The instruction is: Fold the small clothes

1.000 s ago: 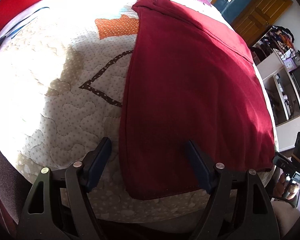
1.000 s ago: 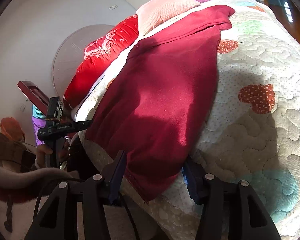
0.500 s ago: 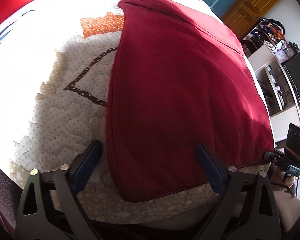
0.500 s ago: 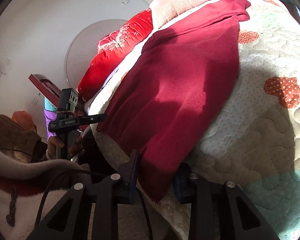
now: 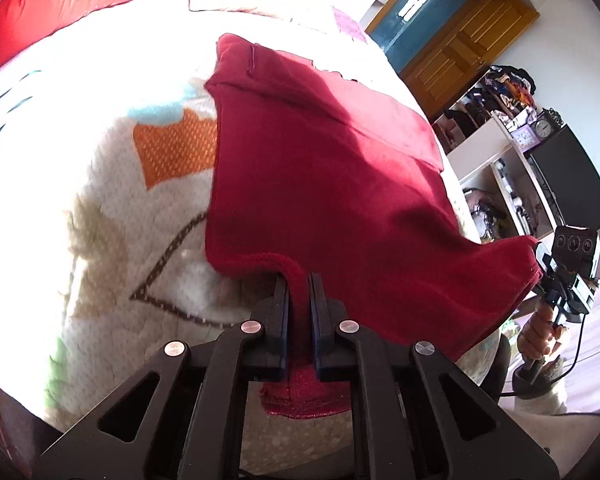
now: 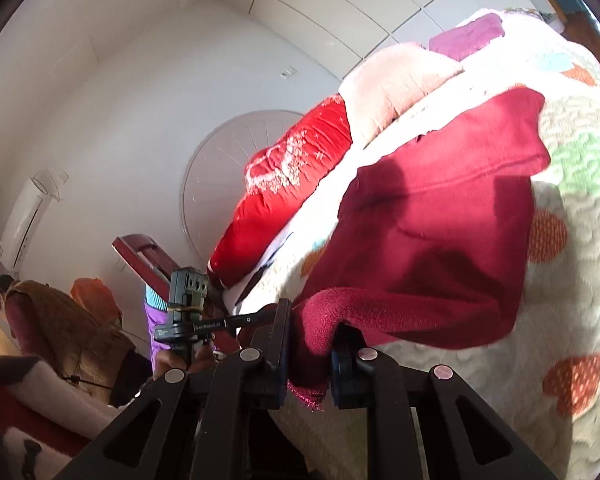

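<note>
Both hand-held grippers have lifted the fleecy maroon garment (image 5: 332, 184) hem, left (image 5: 298, 280) clamped, right (image 6: 312, 344) closing on it.

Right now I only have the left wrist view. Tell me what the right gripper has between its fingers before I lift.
Observer: The right gripper has a bunched corner of the dark red garment between its pads, and its jaws are closing on it.
Operator: Describe what borders the garment on that side.
Observer: The quilt, with red heart patches along the garment's edge.
Operator: Say what is behind the head of the bed.
Observer: A round white spoked disc against the wall, behind the red pillow.
</note>
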`<state>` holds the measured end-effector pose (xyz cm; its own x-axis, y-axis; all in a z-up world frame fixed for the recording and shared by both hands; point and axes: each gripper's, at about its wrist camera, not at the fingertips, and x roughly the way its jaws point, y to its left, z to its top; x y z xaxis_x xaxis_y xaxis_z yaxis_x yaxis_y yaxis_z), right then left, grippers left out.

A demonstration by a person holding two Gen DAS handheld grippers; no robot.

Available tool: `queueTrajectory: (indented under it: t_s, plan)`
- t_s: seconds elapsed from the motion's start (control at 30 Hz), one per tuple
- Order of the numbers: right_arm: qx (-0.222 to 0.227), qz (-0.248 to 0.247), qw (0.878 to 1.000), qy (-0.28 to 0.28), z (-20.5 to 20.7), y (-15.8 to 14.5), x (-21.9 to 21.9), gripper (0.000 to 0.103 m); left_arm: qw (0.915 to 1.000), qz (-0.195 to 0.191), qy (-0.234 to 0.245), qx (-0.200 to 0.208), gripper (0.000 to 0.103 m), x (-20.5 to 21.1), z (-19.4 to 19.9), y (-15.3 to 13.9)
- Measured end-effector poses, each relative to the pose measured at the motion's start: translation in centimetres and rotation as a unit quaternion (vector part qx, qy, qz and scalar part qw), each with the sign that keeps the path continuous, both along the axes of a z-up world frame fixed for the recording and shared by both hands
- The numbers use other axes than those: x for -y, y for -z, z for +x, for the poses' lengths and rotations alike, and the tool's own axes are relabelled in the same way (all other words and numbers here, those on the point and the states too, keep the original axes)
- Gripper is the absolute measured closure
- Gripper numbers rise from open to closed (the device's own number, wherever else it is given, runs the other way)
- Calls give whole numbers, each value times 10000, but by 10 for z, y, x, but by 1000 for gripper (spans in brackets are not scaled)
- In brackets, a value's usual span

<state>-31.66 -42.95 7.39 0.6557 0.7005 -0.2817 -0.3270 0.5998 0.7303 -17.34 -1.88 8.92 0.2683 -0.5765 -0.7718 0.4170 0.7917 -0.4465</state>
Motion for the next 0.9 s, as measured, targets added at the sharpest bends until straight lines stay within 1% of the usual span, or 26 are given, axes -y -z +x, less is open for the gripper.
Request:
queueTrajectory:
  t_s: [0.07, 0.2, 0.3, 0.33, 0.4, 0.5, 0.57, 0.6, 0.63, 0.67, 0.7, 0.73, 0.77, 0.8, 0.83, 0.87, 0.9]
  plan:
    - [159, -105, 9997, 142, 17, -12, 7, 89, 9997, -181, -62, 143, 96, 1, 18, -16]
    - [310, -95, 9983, 491, 63, -27, 28, 89, 9981, -454, -176, 365, 96, 18, 68, -37]
    - [336, -124, 9960, 814, 106, -32, 48, 89, 9969, -540, -382, 435, 96, 38, 114, -44]
    - [311, -157, 9955, 885, 122, -31, 53, 89, 9965, -504, -423, 506, 96, 46, 130, -45]
    - [108, -298, 9931, 1127, 157, -24, 64, 89, 9963, -392, -557, 525, 96, 63, 164, -42]
    - [-256, -597, 9870, 1473, 211, -5, 79, 89, 9952, -244, -883, 342, 96, 85, 217, -27]
    - [-673, -758, 9829, 1539, 245, 14, 86, 88, 9947, -183, -989, 236, 96, 94, 243, -13]
    - [-983, -830, 9787, 1602, 259, 24, 92, 83, 9939, -183, -1084, 118, 96, 96, 257, -6]
    - [-1247, -889, 9728, 1738, 268, 32, 99, 75, 9928, -304, -1154, -59, 95, 95, 267, 1]
    - [-1393, -800, 9704, 1804, 271, 37, 105, 74, 9916, -474, -1175, -270, 91, 94, 274, 7]
    - [-1391, -616, 9716, 1815, 271, 37, 110, 74, 9903, -594, -1179, -435, 82, 93, 280, 10]
    - [-1292, -493, 9736, 1817, 267, 33, 114, 72, 9900, -658, -1163, -462, 77, 91, 282, 8]
    - [-1183, -505, 9746, 1835, 261, 28, 115, 69, 9902, -684, -1172, -339, 60, 86, 282, 3]
    - [-1095, -651, 9729, 1929, 255, 22, 115, 60, 9898, -651, -1267, -101, 37, 81, 278, -7]
    - [-1015, -887, 9681, 2113, 249, 14, 115, 51, 9878, -642, -1409, 146, 30, 78, 276, -16]
    - [-903, -1069, 9641, 2259, 242, 6, 114, 50, 9854, -691, -1520, 327, 25, 71, 273, -24]
    - [-767, -1114, 9630, 2332, 236, -1, 116, 49, 9842, -746, -1553, 418, 24, 67, 272, -30]
